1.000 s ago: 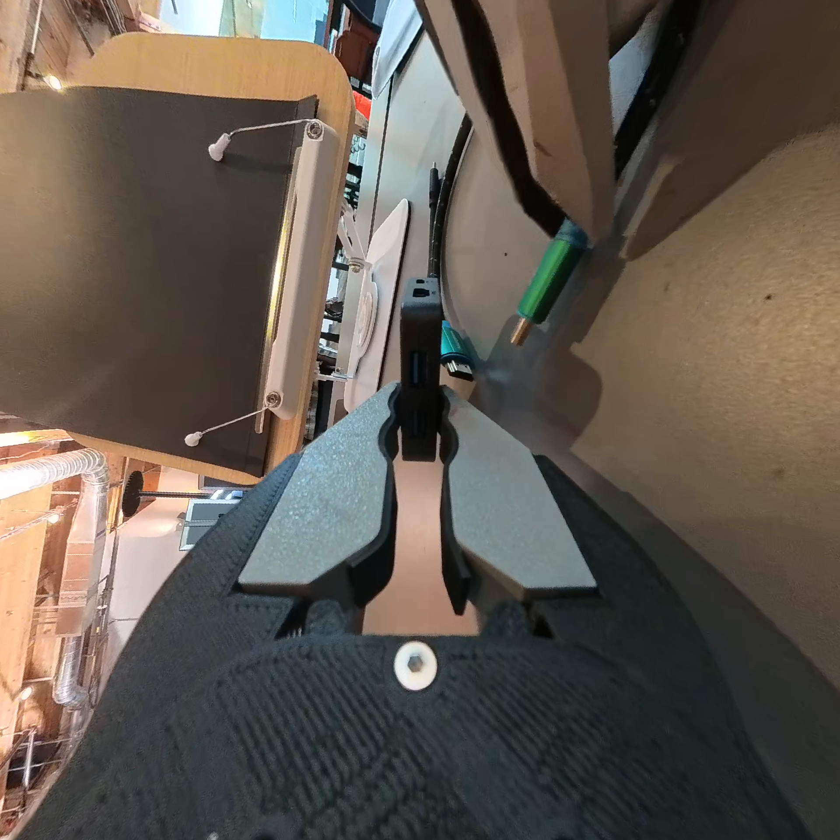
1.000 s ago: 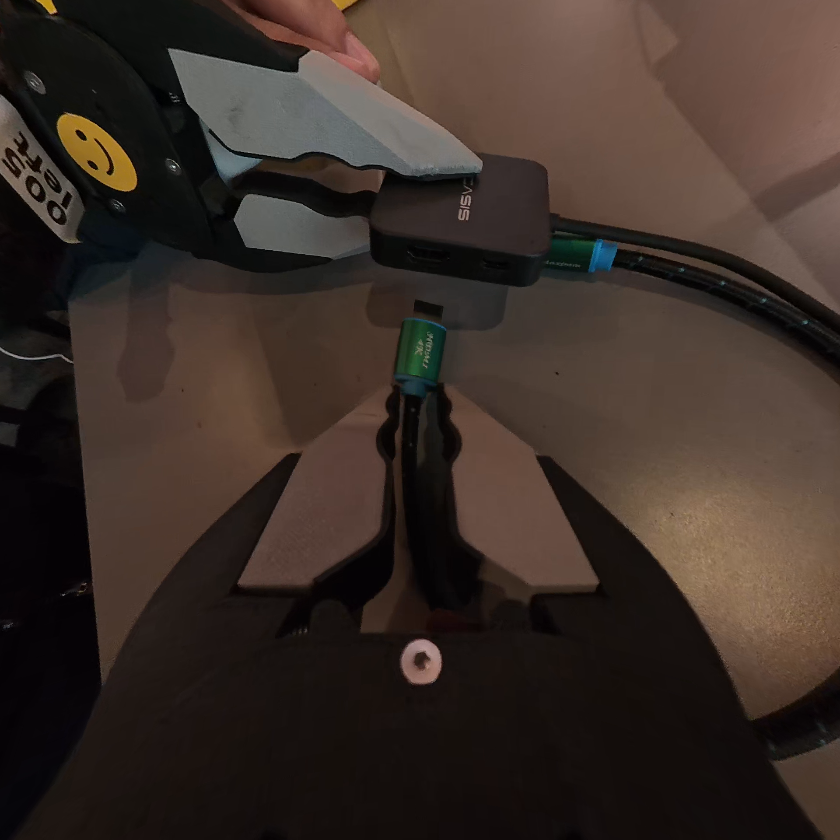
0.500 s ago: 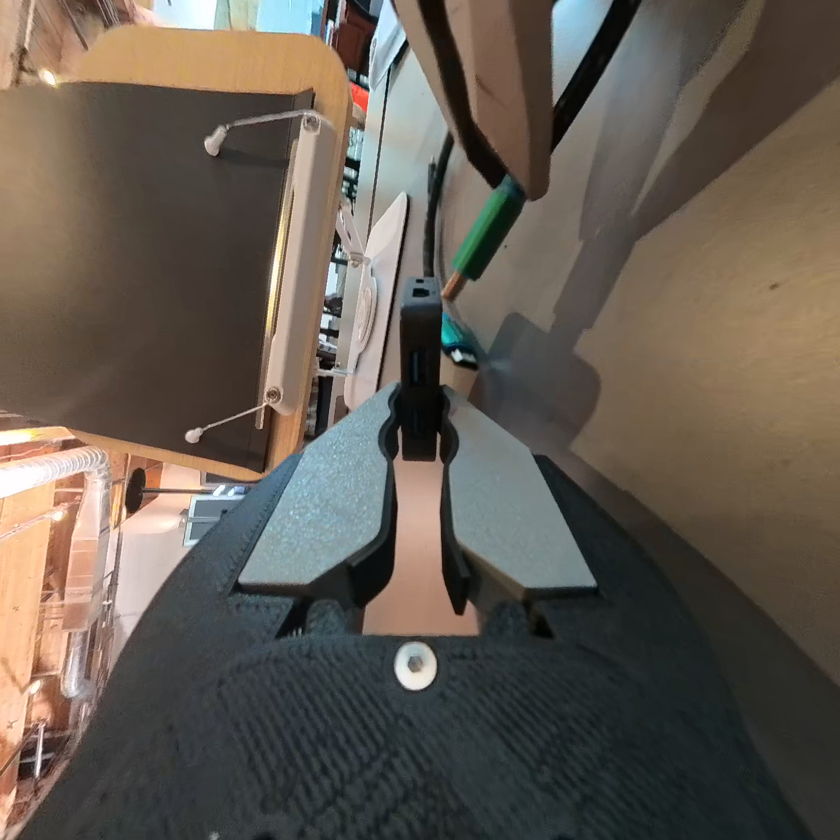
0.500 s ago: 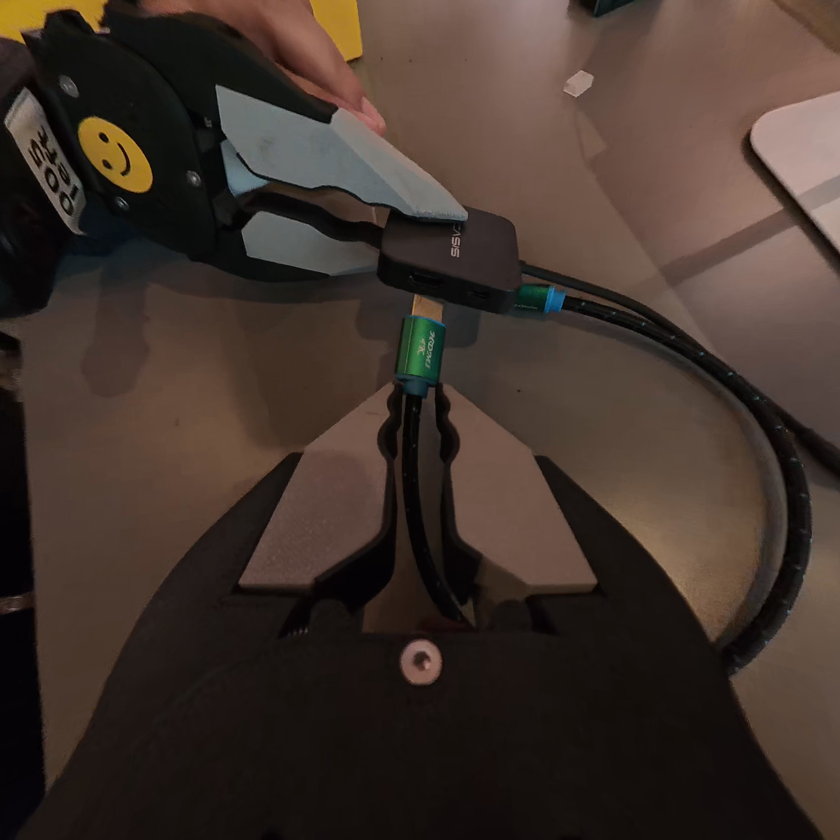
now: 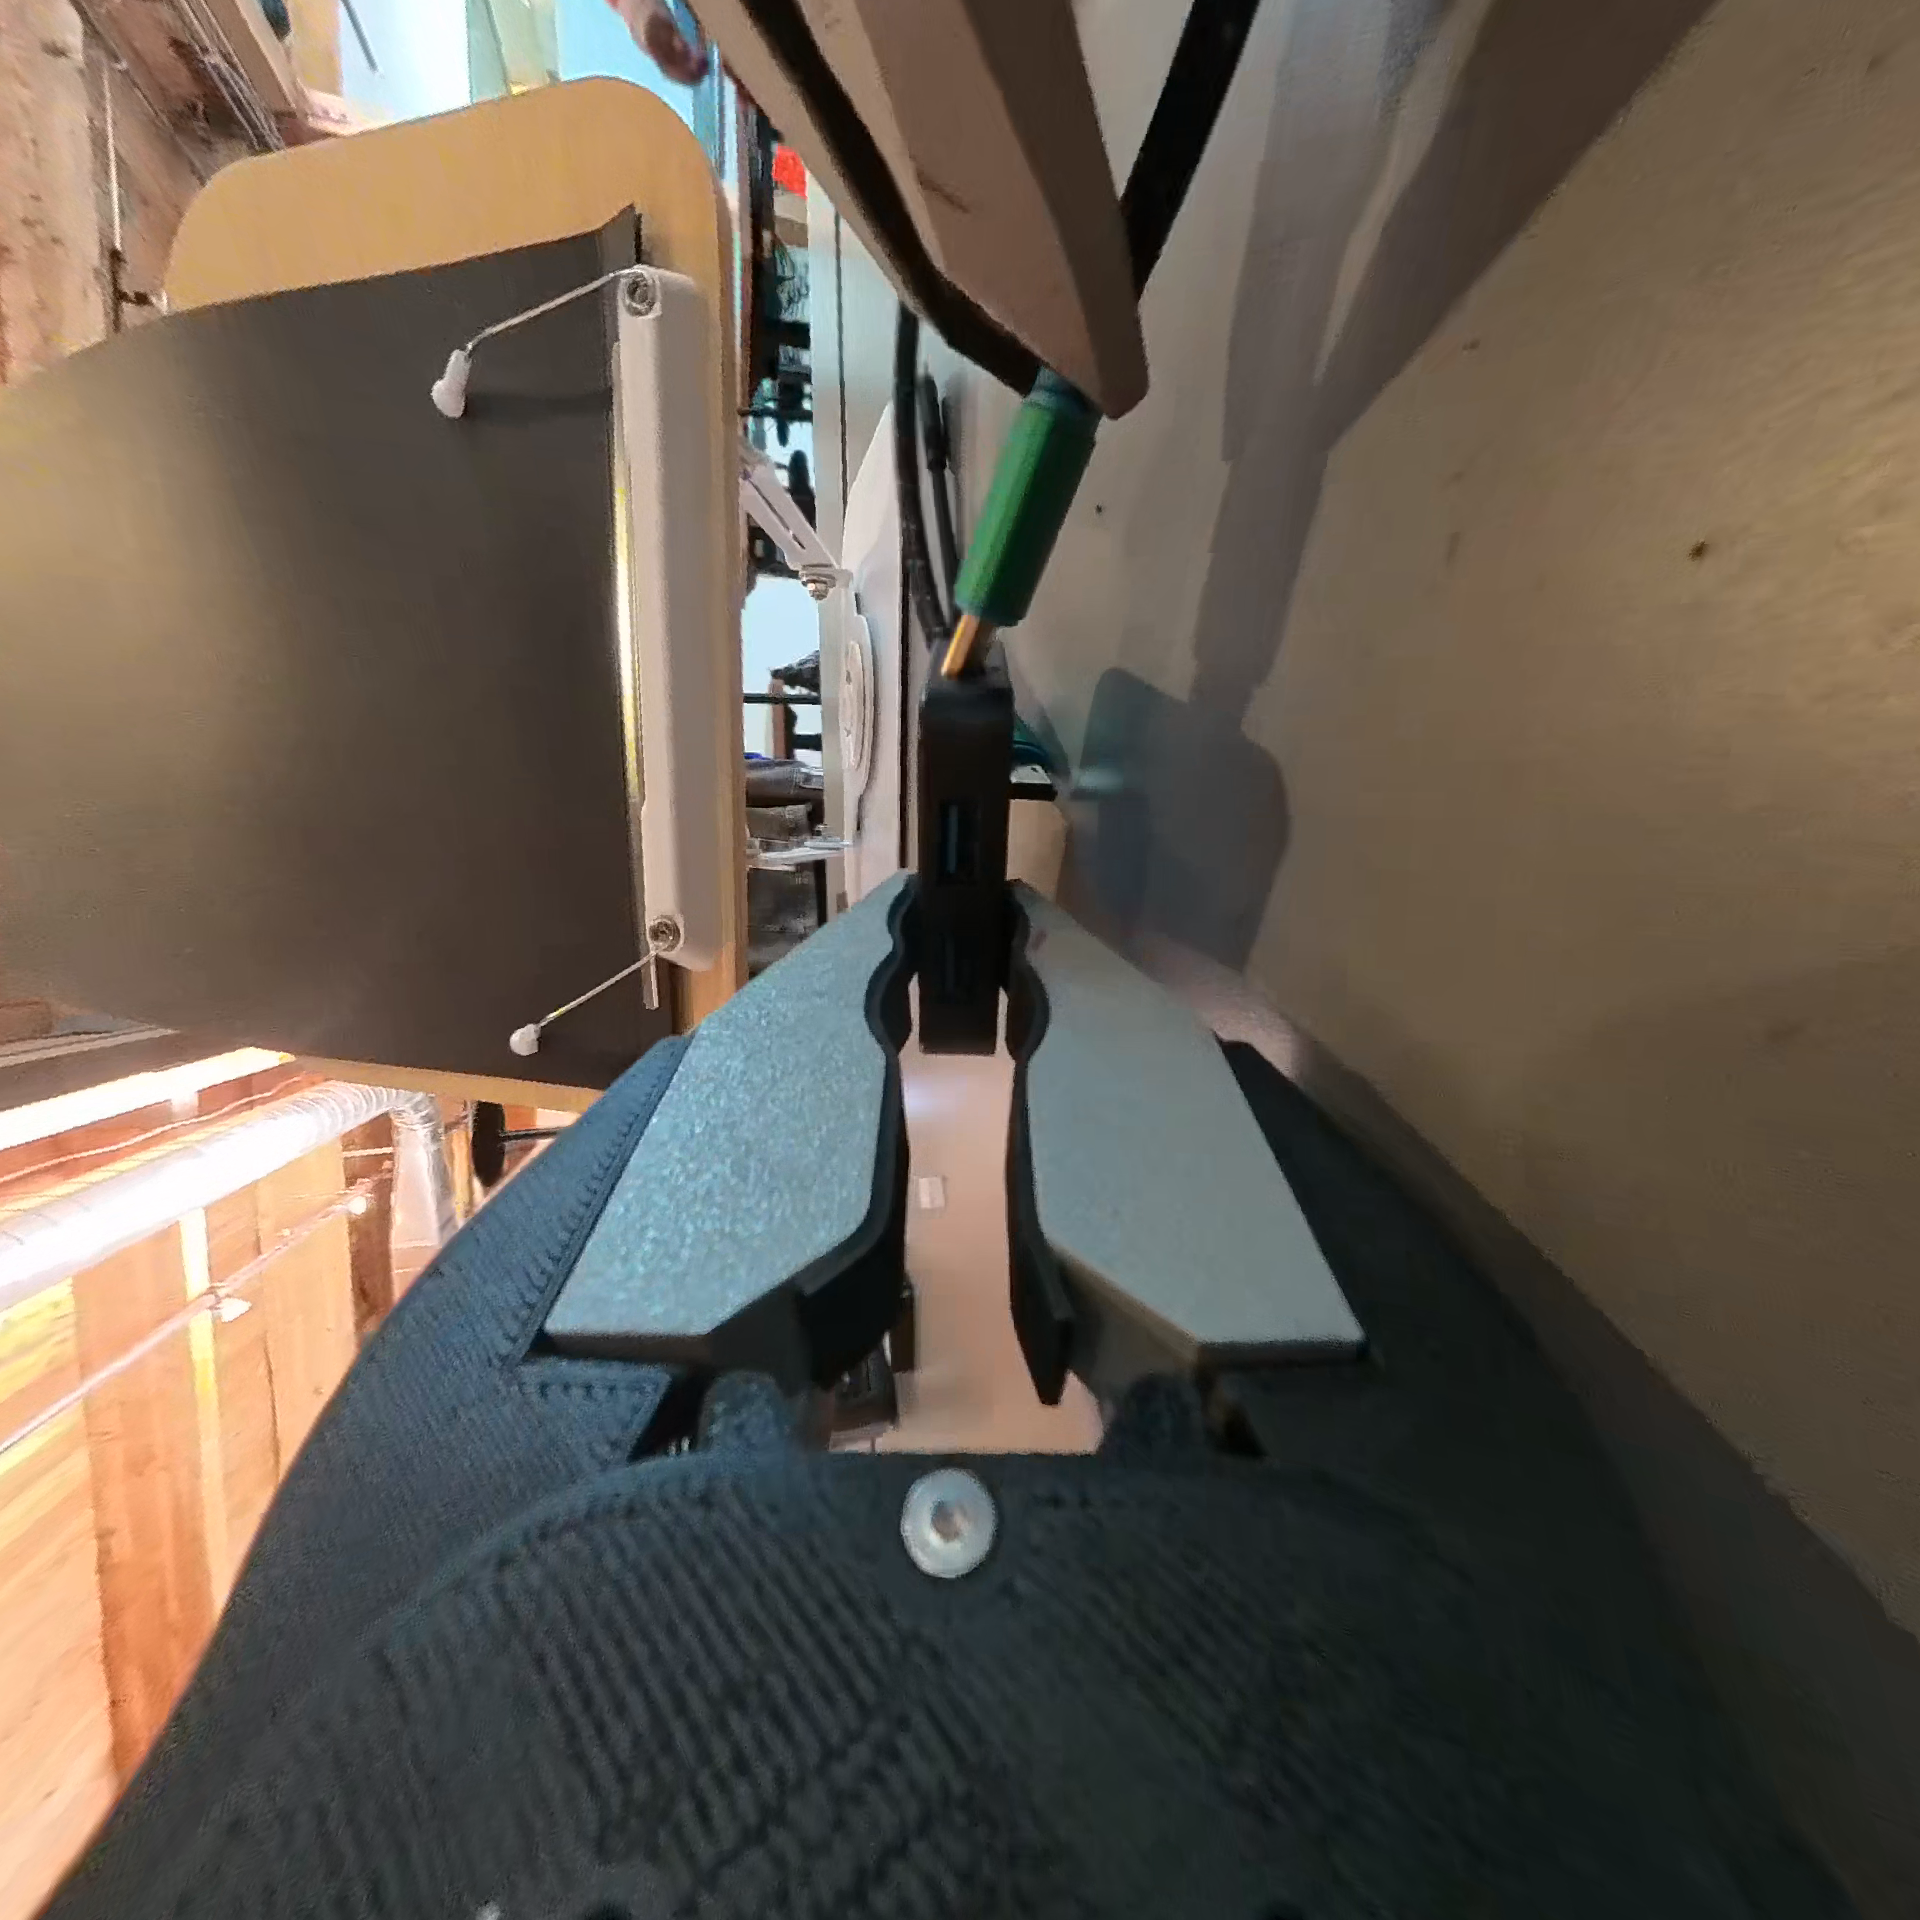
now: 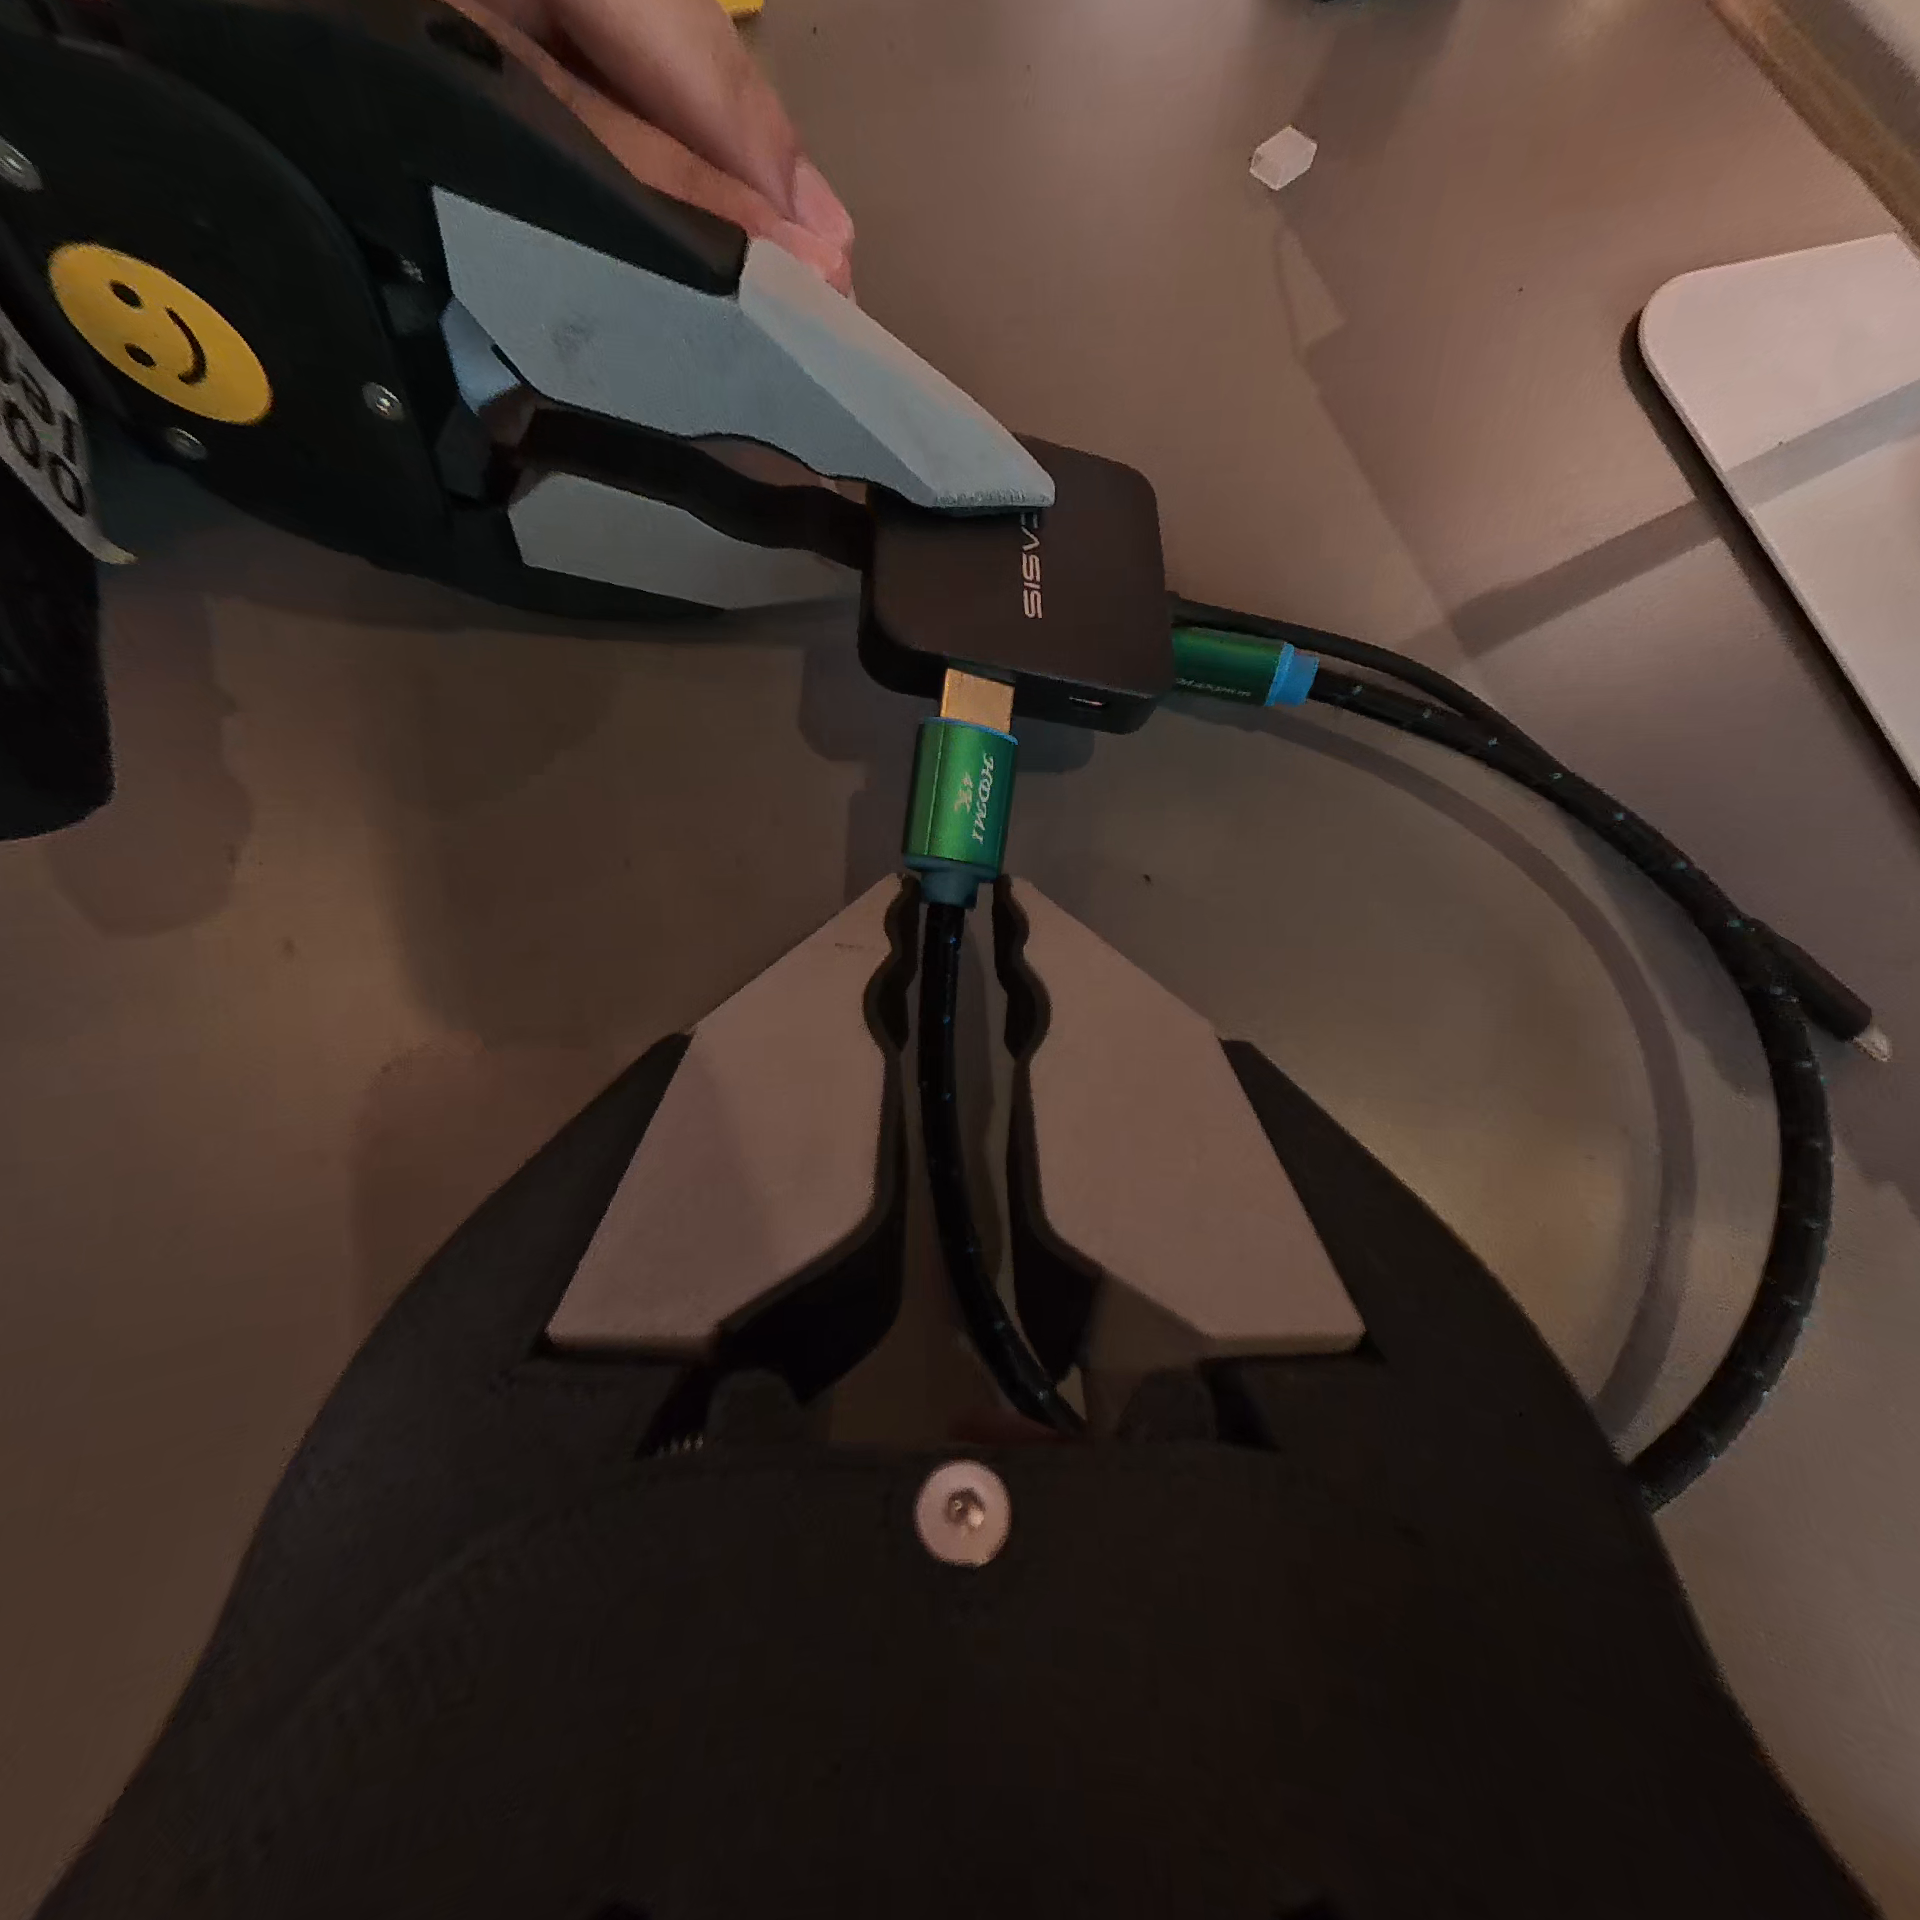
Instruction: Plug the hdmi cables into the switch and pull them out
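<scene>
Switch [image 6: 1013,597] pinched by left gripper [image 5: 958,935]; right gripper [image 6: 951,894] clamps green plug [image 6: 958,795] at its port.

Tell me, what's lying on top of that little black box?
One grey finger of the left gripper presses on the black switch's top. The other finger is underneath, mostly hidden. The rest of the top is bare apart from some printed lettering.

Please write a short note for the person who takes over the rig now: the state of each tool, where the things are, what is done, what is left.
Left tool: shut on the flat black switch box, held above the grey table.
Right tool: shut on the braided cable behind the green metal HDMI plug.
Done: another green plug with a blue collar sits in the box's far side.
Now: gold tip at the front port, not fully in.
Left: seat it, then pull the cables out.
</scene>
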